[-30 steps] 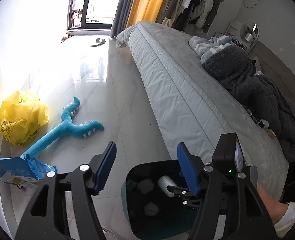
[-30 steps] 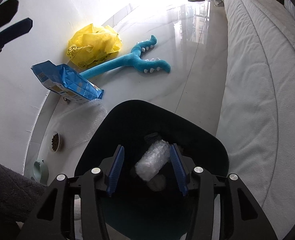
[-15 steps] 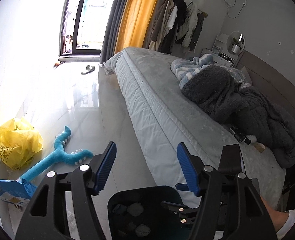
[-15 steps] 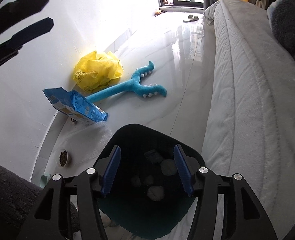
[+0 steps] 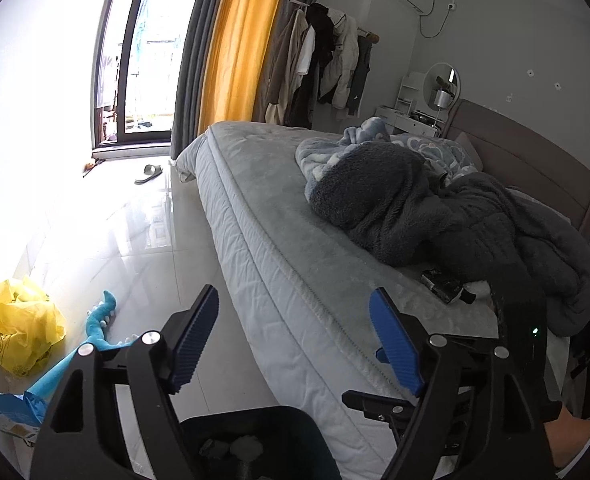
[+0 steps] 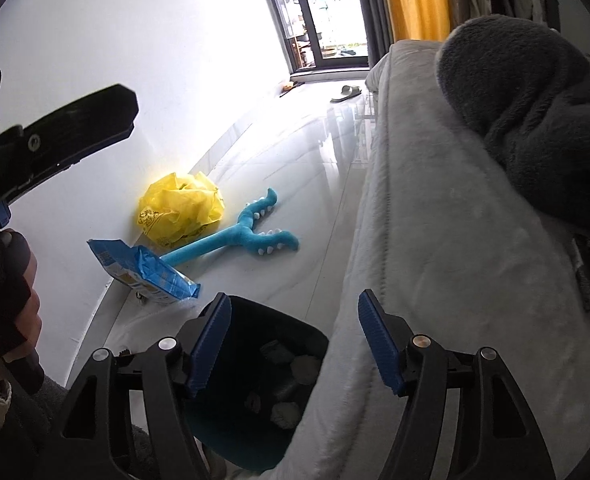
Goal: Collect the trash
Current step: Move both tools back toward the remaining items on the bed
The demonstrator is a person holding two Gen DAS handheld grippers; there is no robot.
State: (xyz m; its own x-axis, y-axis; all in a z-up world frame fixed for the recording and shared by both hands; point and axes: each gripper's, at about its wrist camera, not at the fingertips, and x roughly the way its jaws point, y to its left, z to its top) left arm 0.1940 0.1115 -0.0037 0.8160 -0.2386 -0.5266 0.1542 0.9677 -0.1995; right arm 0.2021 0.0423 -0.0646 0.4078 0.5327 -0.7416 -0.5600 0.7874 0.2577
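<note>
Two hand-held grippers, both spread wide and empty, above one dark bin beside the bed.

Left hand-held gripper [image 5: 295,344]: jaws apart, nothing between; right hand-held gripper [image 6: 293,344]: jaws apart, nothing between; one bin [image 6: 255,408] directly below both, its rim cut off by the fingers; crumpled trash wads [image 6: 285,412] inside, about five, exact count unclear; ahead and left on the floor: one yellow bag [image 6: 181,208], one blue packet [image 6: 147,274], one blue plush toy [image 6: 247,236]; right, on the bed [image 5: 287,248]: one grey blanket [image 5: 435,216], one small dark item [image 5: 441,284], partly hidden, unidentifiable.
</note>
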